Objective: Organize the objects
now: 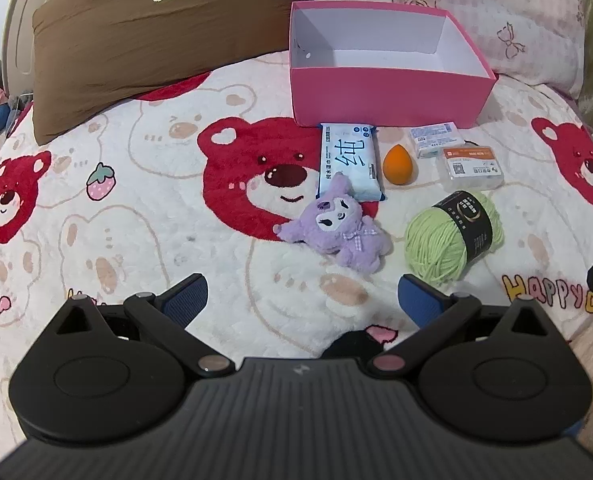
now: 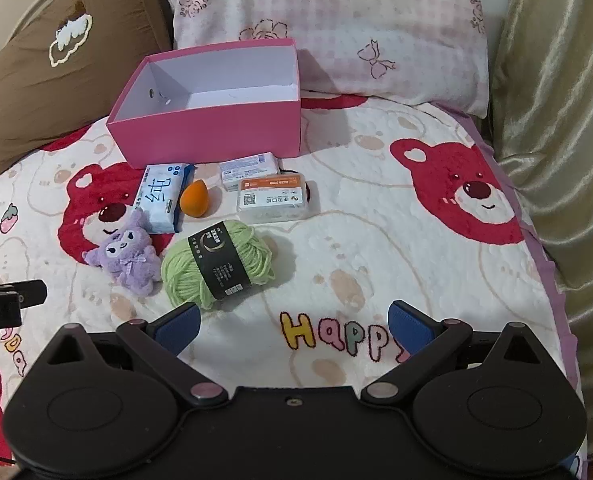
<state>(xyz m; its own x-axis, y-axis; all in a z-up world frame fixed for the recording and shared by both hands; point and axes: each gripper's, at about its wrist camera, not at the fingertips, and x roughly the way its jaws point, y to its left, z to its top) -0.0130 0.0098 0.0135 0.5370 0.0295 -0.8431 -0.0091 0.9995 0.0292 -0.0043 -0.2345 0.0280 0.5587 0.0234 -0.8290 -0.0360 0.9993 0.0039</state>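
Surface: you work over a bed (image 1: 136, 208) under a fleece blanket printed with red bears.
Head end: a brown pillow (image 1: 144, 48) and a pink checked pillow (image 1: 476, 20) lie on it.
Box: a pink box (image 1: 384, 96), open-topped, sits before the pillows.
Near row: tissue pack (image 1: 350, 162), orange sponge (image 1: 397, 168), small white box (image 1: 436, 140), clear plastic case (image 1: 470, 168).
Nearest you: purple plush toy (image 1: 336, 232) touching the tissue pack; green yarn ball (image 1: 452, 236) apart.

Box (image 1: 388, 98) behind wipes (image 1: 350, 162), sponge (image 1: 398, 168) — yarn (image 1: 452, 236) nearest, right of plush (image 1: 336, 232)
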